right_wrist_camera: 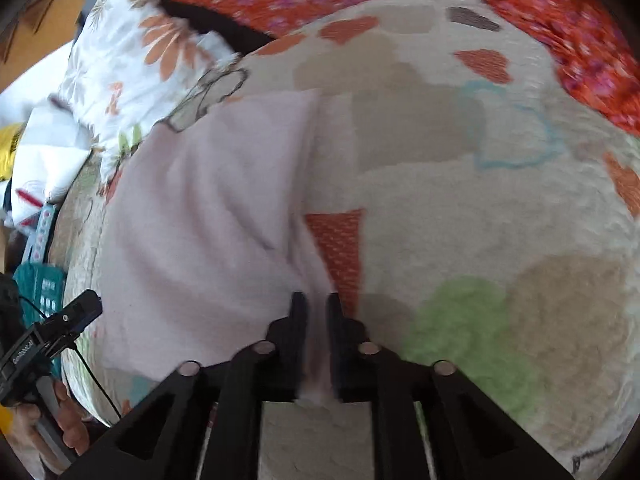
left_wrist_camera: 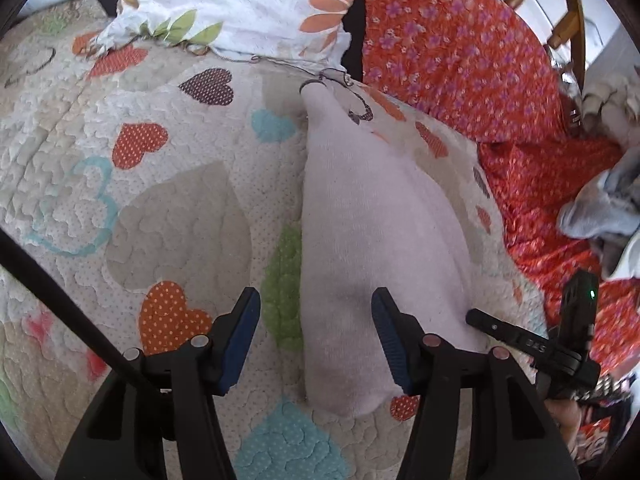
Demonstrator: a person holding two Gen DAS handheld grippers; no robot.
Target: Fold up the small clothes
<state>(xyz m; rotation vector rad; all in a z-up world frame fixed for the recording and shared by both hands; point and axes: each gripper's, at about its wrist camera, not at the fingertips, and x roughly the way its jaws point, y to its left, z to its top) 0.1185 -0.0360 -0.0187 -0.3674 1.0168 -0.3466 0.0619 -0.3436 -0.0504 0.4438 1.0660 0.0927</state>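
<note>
A pale pink garment point(left_wrist_camera: 368, 240) lies spread on the heart-patterned quilt point(left_wrist_camera: 160, 208). My left gripper point(left_wrist_camera: 316, 320) is open just above its near end, one finger over the quilt and one over the cloth. In the right wrist view the same pink garment point(right_wrist_camera: 208, 216) lies to the left, and my right gripper point(right_wrist_camera: 316, 312) is shut on its near right corner, with pink cloth pinched between the fingers. The right gripper also shows at the right edge of the left wrist view point(left_wrist_camera: 532, 344).
A white floral pillow point(left_wrist_camera: 248, 4) and an orange floral cloth point(left_wrist_camera: 460, 52) lie at the far side of the quilt. A pile of grey and white clothes point(left_wrist_camera: 600, 208) sits at the right. A wooden chair point(left_wrist_camera: 560, 4) stands behind.
</note>
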